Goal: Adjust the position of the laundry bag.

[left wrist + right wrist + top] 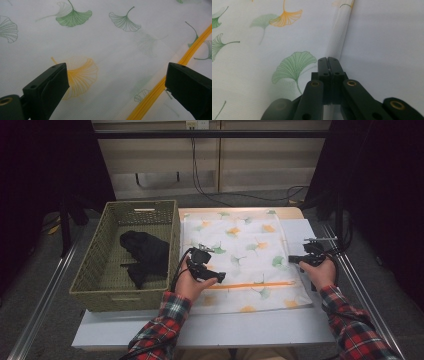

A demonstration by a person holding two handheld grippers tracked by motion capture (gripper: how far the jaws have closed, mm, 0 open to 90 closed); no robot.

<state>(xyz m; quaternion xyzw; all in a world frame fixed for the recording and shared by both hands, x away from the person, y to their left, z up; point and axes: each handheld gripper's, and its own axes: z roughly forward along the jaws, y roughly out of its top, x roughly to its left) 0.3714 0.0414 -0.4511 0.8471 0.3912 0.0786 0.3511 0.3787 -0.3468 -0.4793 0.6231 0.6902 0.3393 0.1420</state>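
Your left gripper (220, 278), jaws spread wide and empty, hovers over the leaf-print cloth (240, 250) near its orange stripe (250, 285) at lower centre. Your right gripper (292, 259), jaws pressed together at the cloth's right edge, holds nothing you can make out. Bare table (210, 327) lies nearest you; a wicker basket (100, 270) holding a dark garment (145, 255) sits at centre left.

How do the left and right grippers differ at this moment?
The left gripper has its jaws spread wide; the right gripper has its jaws pressed together. The left one hangs over the middle of the leaf-print cloth, near its orange stripe; the right one is at the cloth's edge. Both are black and hand-held.
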